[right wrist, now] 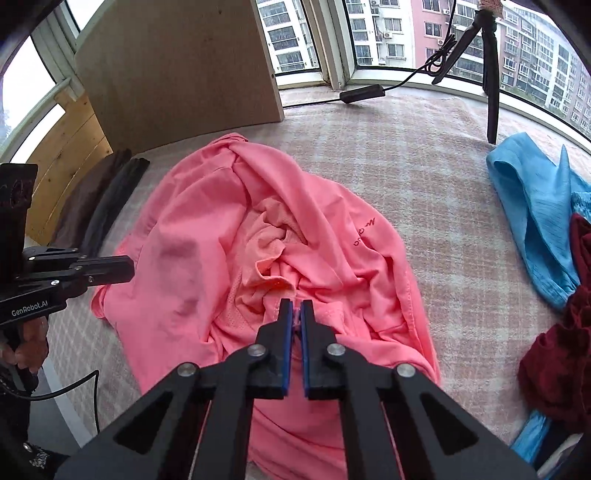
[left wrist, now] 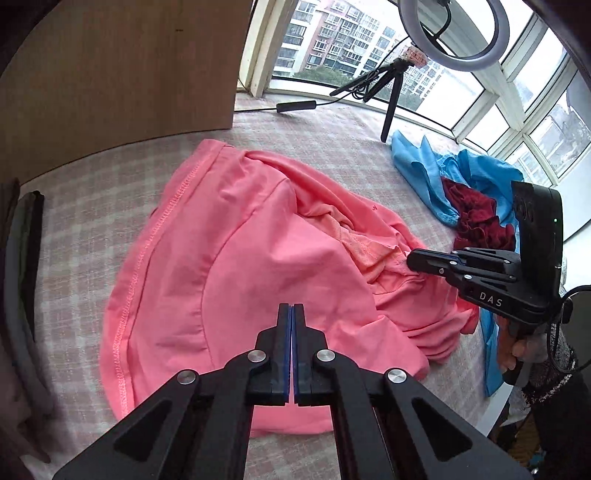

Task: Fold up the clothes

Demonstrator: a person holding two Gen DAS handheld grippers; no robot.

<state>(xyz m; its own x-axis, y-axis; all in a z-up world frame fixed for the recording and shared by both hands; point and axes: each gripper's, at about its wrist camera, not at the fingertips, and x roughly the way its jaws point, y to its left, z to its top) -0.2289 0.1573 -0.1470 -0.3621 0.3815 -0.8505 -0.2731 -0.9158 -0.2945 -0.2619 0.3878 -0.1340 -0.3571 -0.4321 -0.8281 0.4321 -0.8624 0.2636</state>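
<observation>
Now pink garment crumpled mid-frame on checked desk. Left gripper fingers closed over its flat panel, grip unclear. Right gripper fingers pinching pink fold.

A home's bay-window nook: checked cloth under strewn clothes, apartment blocks outside, ring light on a tripod.

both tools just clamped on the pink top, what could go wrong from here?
1. The right tool pinches bunched folds near the collar of the pink top, so a lift may drag several layers.
2. The left tool looks shut on a single flat layer; that thin grip could slip.
</observation>
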